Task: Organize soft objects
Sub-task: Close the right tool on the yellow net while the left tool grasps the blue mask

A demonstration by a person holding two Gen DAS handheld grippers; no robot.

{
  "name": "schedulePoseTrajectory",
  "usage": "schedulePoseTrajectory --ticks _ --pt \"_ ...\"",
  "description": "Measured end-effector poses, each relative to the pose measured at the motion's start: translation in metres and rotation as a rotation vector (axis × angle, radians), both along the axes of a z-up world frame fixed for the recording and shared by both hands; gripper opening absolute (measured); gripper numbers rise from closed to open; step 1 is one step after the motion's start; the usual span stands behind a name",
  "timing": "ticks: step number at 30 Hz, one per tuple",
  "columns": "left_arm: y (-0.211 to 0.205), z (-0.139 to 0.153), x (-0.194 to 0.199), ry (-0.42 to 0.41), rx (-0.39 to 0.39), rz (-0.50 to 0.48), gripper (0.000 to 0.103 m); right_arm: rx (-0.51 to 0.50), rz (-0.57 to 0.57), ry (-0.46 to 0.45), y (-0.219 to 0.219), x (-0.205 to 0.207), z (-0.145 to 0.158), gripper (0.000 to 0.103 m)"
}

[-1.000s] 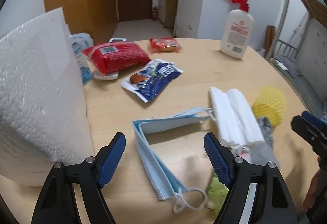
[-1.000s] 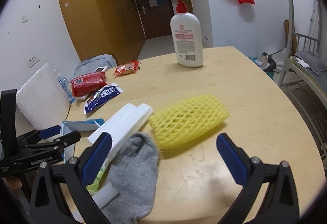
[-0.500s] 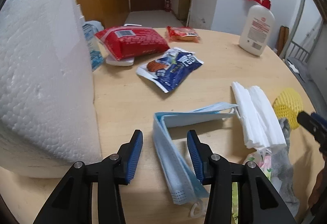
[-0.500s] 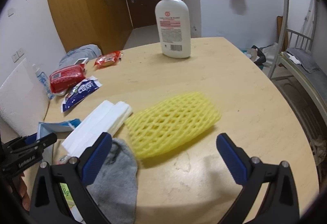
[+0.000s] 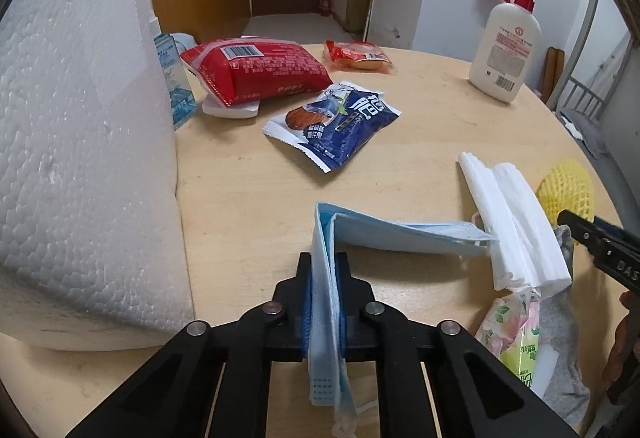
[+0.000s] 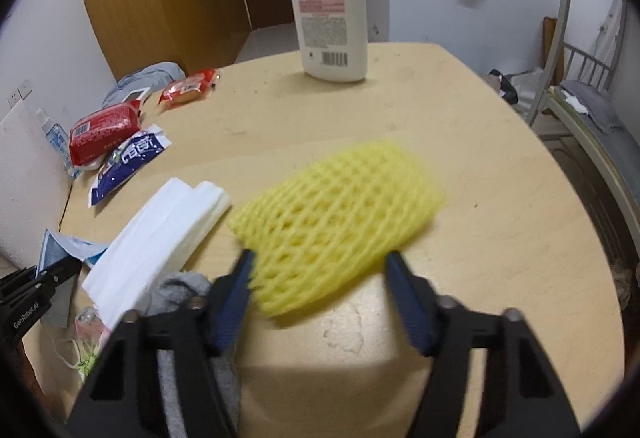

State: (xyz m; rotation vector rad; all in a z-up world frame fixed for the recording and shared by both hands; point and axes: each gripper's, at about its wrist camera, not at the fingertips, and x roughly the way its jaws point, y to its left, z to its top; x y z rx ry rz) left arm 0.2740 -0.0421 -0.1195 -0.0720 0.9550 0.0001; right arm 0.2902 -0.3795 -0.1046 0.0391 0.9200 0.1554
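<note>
My left gripper (image 5: 323,270) is shut on a folded light-blue face mask (image 5: 400,234); one half stands pinched between the pads and the other half lies flat on the wooden table (image 5: 260,206). A yellow foam net (image 6: 340,206) lies on the table in the right wrist view. My right gripper (image 6: 320,266) straddles the net's near end. Its jaws are closing, with the pads at the net's two edges and no visible squeeze on it. To the left of the net lie white foam sheets (image 6: 160,226) and a grey sock (image 6: 180,288).
A big white styrofoam block (image 5: 80,158) stands at the left. A red pack (image 5: 260,70), a blue snack packet (image 5: 340,118) and a small red snack (image 5: 356,54) lie further back. A lotion bottle (image 6: 332,22) stands at the far side. A tissue pack (image 5: 516,330) lies by the sock.
The left jaws have closed from wide open onto the mask. The right gripper has moved forward and down over the yellow net, and its jaws have narrowed around it.
</note>
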Motion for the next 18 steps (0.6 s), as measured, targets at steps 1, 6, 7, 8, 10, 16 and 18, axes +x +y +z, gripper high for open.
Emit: schedulePoseTrajectory --ticks 1,6,7,8,10,16,18 --pt "0.001 0.001 0.000 -0.003 -0.003 0.001 0.008 -0.003 -0.004 -0.006 0.000 0.000 0.001 0.049" --pt "0.000 0.004 -0.003 -0.023 -0.017 -0.014 0.006 0.040 0.000 0.002 -0.005 0.001 -0.001 0.021" --pt "0.000 0.005 -0.004 -0.029 -0.021 -0.016 0.006 0.047 0.003 0.001 -0.005 0.001 -0.001 0.019" --pt "0.001 0.007 -0.005 -0.038 -0.024 -0.016 0.006 0.061 0.007 -0.012 -0.005 0.000 0.001 0.017" --pt "0.001 0.009 -0.006 -0.046 -0.032 -0.019 0.005 0.069 0.013 -0.033 -0.005 -0.002 0.005 0.014" --pt "0.001 0.017 -0.011 -0.081 -0.051 -0.033 0.005 0.102 0.025 -0.080 -0.005 -0.008 0.019 0.014" --pt "0.001 0.021 -0.014 -0.099 -0.053 -0.033 0.005 0.108 0.022 -0.093 -0.007 -0.010 0.024 0.014"
